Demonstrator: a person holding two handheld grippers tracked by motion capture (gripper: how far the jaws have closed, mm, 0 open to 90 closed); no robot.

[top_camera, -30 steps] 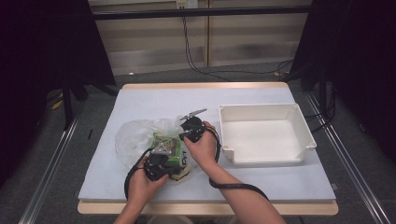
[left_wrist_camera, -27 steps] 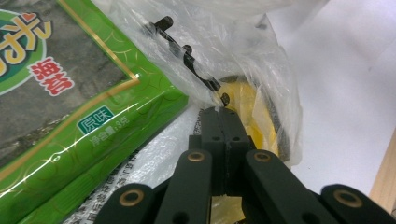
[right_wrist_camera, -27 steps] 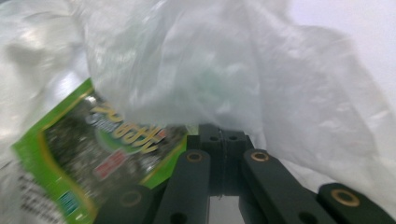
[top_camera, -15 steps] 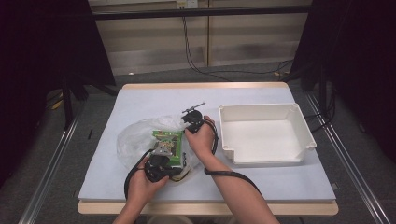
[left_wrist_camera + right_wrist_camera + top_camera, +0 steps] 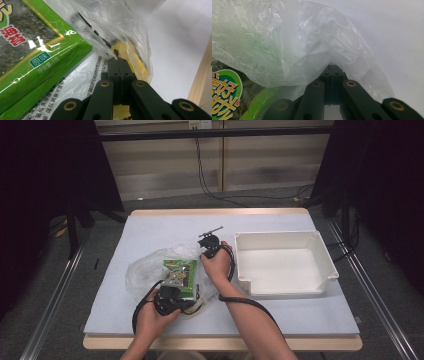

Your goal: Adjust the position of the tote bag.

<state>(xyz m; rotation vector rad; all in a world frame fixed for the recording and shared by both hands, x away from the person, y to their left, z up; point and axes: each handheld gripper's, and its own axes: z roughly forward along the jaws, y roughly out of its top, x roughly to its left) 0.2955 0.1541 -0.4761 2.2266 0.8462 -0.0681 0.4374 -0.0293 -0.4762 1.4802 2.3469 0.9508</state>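
A: Where does everything sit, taking the white bin [image 5: 285,265] as the marker?

B: The clear plastic bag [image 5: 150,272] lies on the surface [image 5: 165,227] to the left of the bin, with the green seaweed packet [image 5: 179,276] resting on it. The right gripper [image 5: 207,251] is just beside the bin's left wall, at the bag's far edge. The left gripper [image 5: 172,292] is farther from the bin, at the bag's near edge

A: And the jaws?

B: Both pairs are fully closed. In the left gripper view the left gripper [image 5: 117,59] pinches a fold of the plastic bag [image 5: 117,27] at its tips. In the right gripper view the right gripper [image 5: 332,67] has its tips tucked under the film of the plastic bag [image 5: 294,42], seemingly clamped on it

A: So how should this step be handled?

B: It looks like the mouth is being spread so the packet can go in or out. I would keep both pinches on a single layer, pull them apart gently, and lift slightly so the film does not tear or slip

A: What do the close views add?

B: The left gripper view shows something yellow [image 5: 130,53] inside the bag and printing on the film beside the seaweed packet [image 5: 37,50], which the high view barely hints at. The high view alone shows the bin and both hands
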